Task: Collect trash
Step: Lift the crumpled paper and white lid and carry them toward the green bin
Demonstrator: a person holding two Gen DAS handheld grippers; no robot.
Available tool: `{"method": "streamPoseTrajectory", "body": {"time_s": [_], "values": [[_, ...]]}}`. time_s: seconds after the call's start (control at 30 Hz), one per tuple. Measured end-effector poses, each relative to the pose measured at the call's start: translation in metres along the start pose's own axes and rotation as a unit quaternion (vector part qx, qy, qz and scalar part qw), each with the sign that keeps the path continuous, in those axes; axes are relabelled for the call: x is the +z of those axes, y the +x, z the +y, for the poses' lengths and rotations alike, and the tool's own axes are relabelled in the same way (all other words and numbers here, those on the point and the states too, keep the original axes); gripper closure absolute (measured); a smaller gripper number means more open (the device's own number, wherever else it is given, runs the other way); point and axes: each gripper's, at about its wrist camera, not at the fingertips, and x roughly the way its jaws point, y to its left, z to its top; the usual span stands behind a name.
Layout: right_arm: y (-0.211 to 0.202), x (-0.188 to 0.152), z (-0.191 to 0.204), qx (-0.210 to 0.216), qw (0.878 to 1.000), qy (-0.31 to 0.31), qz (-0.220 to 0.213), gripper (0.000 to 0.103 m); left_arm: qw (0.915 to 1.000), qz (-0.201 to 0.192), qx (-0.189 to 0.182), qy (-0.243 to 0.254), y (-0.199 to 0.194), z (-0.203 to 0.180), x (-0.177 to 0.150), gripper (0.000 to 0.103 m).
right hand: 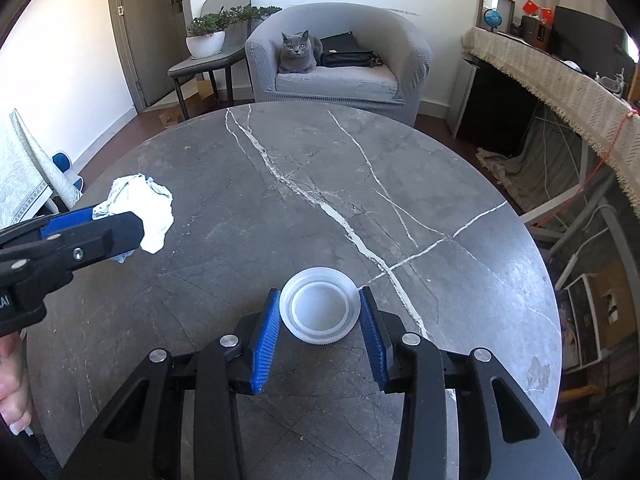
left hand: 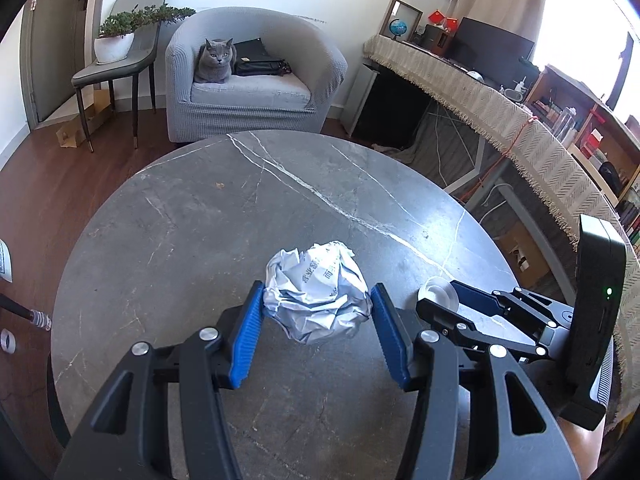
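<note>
A crumpled ball of printed white paper (left hand: 316, 292) sits between the blue pads of my left gripper (left hand: 318, 296), which closes on it just above the round grey marble table (left hand: 200, 220). The paper also shows at the left of the right wrist view (right hand: 140, 212), held in the left gripper (right hand: 116, 216). A clear plastic lid (right hand: 320, 306) lies flat between the pads of my right gripper (right hand: 320, 308), which touch its rim on both sides. The lid and right gripper (left hand: 440, 294) show at the right of the left wrist view.
A grey armchair (right hand: 340, 76) with a grey cat (right hand: 296, 54) and a black bag stands behind the table. A chair with a potted plant (right hand: 206, 42) is at the back left. A cloth-covered desk (right hand: 560, 84) runs along the right.
</note>
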Motion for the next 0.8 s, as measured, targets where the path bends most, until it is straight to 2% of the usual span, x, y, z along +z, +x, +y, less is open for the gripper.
{"method": "streamPoseTrajectory", "body": {"time_s": [0.33, 0.57, 0.8], "values": [[-0.033, -0.013, 0.037, 0.029, 0.999, 0.006, -0.027, 0.064, 0.9998, -0.017, 0.007, -0.01, -0.049, 0.018, -0.033, 0.047], [-0.051, -0.023, 0.068, 0.044, 0.998, -0.001, -0.037, 0.064, 0.9991, -0.023, 0.037, -0.002, -0.077, 0.034, -0.055, 0.047], [-0.06, -0.031, 0.094, 0.062, 0.997, -0.014, -0.04, 0.063, 0.9978, -0.035, 0.055, -0.007, -0.103, 0.06, -0.063, 0.047]]}}
